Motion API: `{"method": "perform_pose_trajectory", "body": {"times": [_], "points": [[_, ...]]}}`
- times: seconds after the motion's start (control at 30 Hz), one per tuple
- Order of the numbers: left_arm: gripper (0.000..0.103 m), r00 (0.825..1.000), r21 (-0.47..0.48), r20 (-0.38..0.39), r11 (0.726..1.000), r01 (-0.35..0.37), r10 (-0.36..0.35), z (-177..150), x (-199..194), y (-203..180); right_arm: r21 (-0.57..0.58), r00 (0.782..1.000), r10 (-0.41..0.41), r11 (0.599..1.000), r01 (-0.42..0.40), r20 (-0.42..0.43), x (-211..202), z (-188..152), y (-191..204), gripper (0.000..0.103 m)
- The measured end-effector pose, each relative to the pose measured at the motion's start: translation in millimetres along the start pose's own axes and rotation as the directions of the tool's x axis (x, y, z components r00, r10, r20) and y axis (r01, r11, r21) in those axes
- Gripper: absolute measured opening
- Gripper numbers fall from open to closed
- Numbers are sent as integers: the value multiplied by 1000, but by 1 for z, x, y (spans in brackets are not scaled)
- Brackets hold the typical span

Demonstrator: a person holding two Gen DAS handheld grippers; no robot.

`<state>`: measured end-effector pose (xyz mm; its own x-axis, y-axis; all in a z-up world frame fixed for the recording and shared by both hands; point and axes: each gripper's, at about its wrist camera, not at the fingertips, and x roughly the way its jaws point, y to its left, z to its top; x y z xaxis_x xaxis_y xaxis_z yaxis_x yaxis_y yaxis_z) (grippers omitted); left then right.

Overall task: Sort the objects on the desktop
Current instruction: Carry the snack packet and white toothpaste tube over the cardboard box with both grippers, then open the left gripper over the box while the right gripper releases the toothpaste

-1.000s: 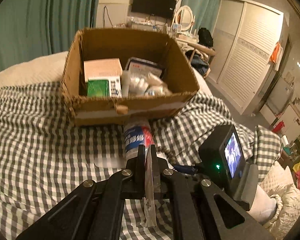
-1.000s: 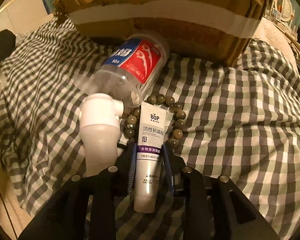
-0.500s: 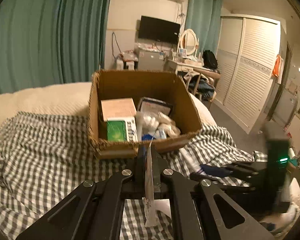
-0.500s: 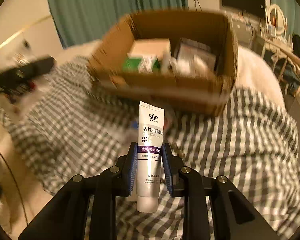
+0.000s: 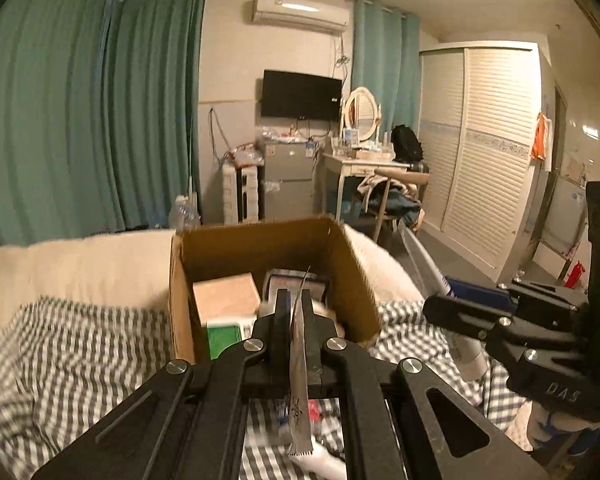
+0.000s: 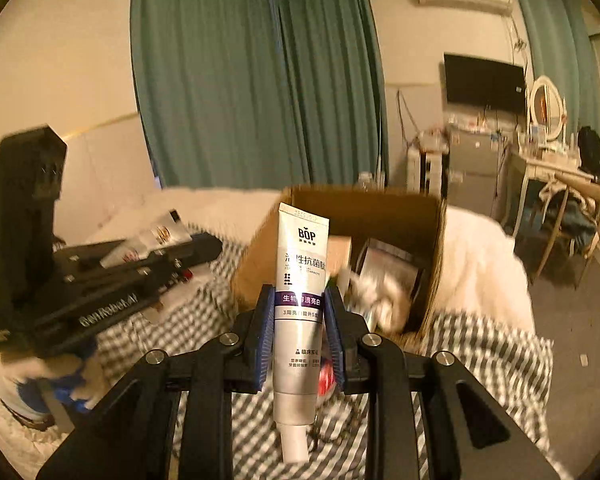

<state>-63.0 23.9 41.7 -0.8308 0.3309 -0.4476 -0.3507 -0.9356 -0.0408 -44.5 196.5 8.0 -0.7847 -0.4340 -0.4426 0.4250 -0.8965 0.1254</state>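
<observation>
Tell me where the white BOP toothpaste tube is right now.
In the right wrist view, the white BOP toothpaste tube is clamped upright, cap down, in the right gripper, held above the checked cloth before the open cardboard box.

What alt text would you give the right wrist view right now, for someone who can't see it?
The right tongs grip a white toothpaste tube, cap end toward the camera, in front of an open cardboard box on a checked cloth. At left, the left tongs hold a flat sachet.
</observation>
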Motion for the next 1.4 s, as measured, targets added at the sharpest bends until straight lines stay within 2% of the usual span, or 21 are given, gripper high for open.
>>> {"method": "perform_pose_trajectory", "body": {"times": [0.27, 0.6, 0.8, 1.1, 1.4], "points": [[3, 998, 38, 54, 999, -26, 24, 34, 17, 1, -12, 995, -17, 1000, 18, 99, -14, 47, -15, 24], [3, 998, 11, 40, 999, -52, 51, 33, 73, 21, -36, 991, -9, 999, 14, 135, 18, 66, -26, 24], [3, 999, -6, 1, 999, -45, 45, 19, 118, 33, -37, 995, -30, 999, 34, 100, 55, 54, -42, 24], [3, 997, -22, -66, 999, -39, 38, -4, 182, 48, 24, 999, -32, 999, 32, 4, 122, 33, -79, 24], [5, 991, -53, -117, 996, -67, 60, -28, 212, 58, 56, 995, -26, 998, 31, -92, 176, 8, -104, 24]]}}
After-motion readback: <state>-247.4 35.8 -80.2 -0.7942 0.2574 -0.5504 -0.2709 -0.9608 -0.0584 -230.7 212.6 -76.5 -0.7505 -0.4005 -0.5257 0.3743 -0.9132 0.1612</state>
